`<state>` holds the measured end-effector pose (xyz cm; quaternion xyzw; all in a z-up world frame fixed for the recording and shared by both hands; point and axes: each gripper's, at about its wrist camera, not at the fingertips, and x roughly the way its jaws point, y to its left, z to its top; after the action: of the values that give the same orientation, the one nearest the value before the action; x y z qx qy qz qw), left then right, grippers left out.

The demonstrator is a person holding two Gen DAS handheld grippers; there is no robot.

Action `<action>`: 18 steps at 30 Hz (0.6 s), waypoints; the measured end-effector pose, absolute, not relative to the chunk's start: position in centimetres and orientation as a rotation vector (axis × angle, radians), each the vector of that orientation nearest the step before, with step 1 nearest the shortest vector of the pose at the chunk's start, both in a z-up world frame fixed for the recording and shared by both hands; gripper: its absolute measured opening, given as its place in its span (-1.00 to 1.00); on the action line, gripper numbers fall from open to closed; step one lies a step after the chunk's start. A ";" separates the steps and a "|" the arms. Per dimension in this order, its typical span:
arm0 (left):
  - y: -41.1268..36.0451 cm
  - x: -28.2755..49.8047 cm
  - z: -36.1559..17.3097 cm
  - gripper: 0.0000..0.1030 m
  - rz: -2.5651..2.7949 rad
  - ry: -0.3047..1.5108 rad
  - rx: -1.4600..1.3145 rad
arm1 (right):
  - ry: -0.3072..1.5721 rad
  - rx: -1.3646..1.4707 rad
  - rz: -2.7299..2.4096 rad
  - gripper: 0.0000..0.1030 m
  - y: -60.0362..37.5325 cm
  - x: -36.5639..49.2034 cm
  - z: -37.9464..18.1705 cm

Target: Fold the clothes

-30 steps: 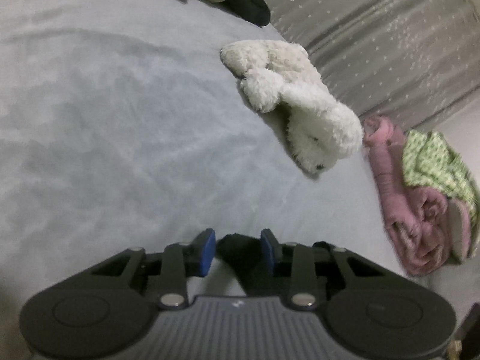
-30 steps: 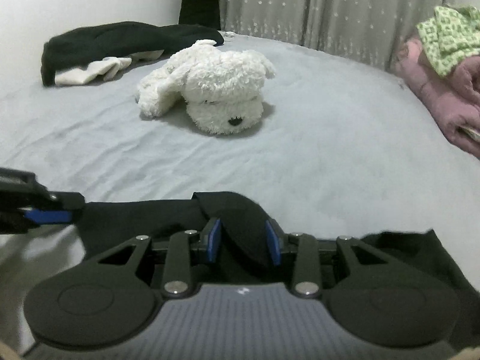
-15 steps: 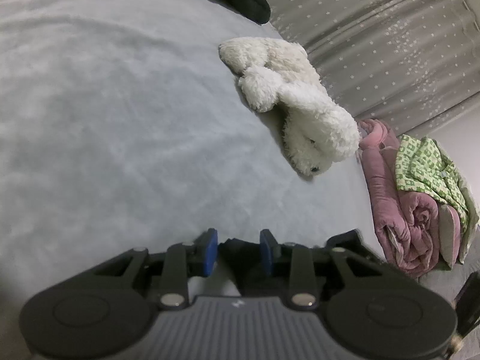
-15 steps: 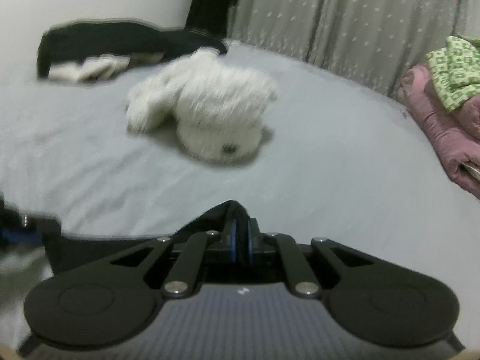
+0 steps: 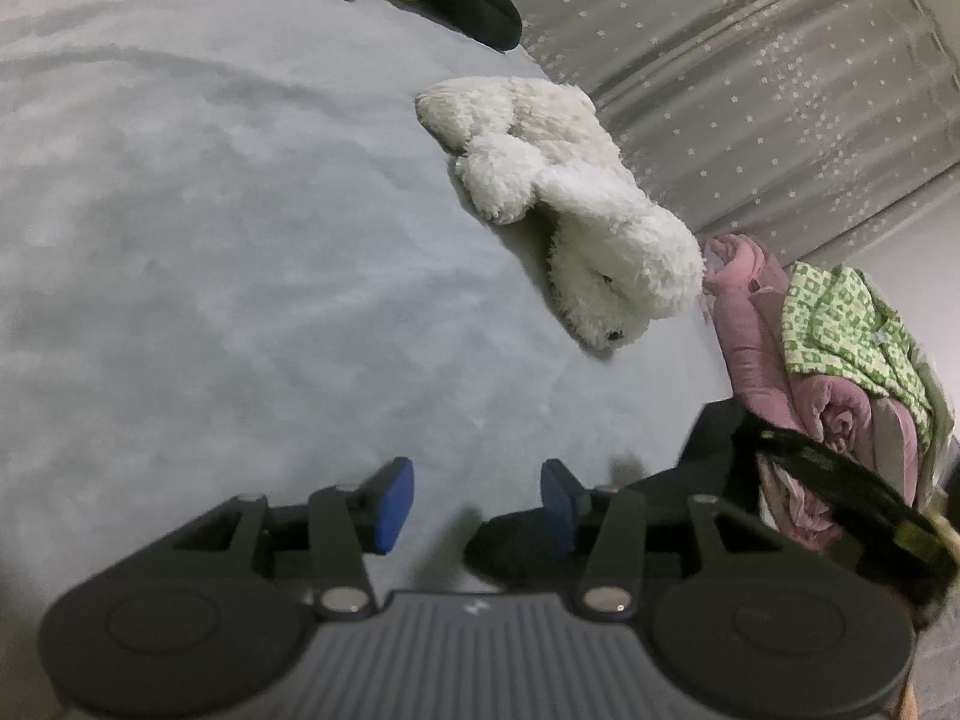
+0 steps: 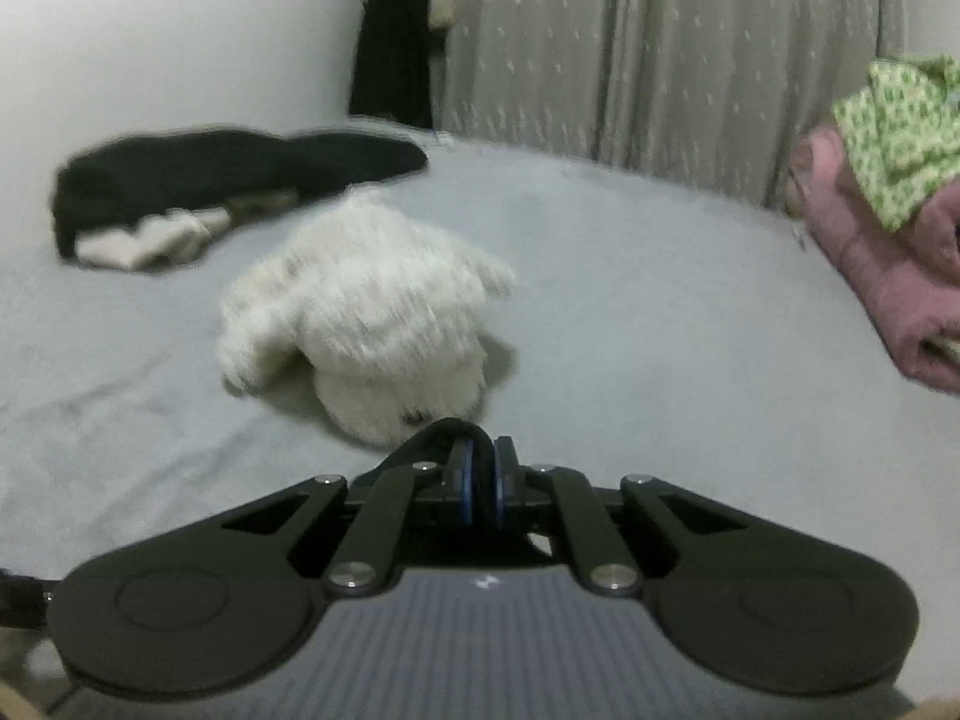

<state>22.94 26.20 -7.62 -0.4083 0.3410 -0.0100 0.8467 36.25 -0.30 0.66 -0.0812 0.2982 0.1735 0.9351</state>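
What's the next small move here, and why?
Probably bring the left gripper right and close it on the black garment: its jaws stand open with only bedsheet between them, while the right gripper is shut on a fold of it.

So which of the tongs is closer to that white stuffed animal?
Right. The right tongs, pinching dark cloth, sit just before the plush toy. The left tongs hang open farther back across bare bedsheet.

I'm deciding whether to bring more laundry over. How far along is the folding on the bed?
Already stacked at the bed's edge: a pink bundle with a green patterned piece on top. In hand: the right gripper is pinched on a black garment, while the left gripper is open beside it. Left: the black and cream clothes lying loose beyond the plush toy.
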 end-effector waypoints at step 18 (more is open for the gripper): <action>23.2 23.5 -7.9 -0.19 -0.089 0.725 -0.823 | 0.660 0.163 0.340 -0.14 -3.5 31.3 -0.9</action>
<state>23.53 23.22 -7.93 -0.3908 0.3446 -0.0423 0.8525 31.30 -3.54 -0.86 0.0798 0.3223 0.1658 0.9286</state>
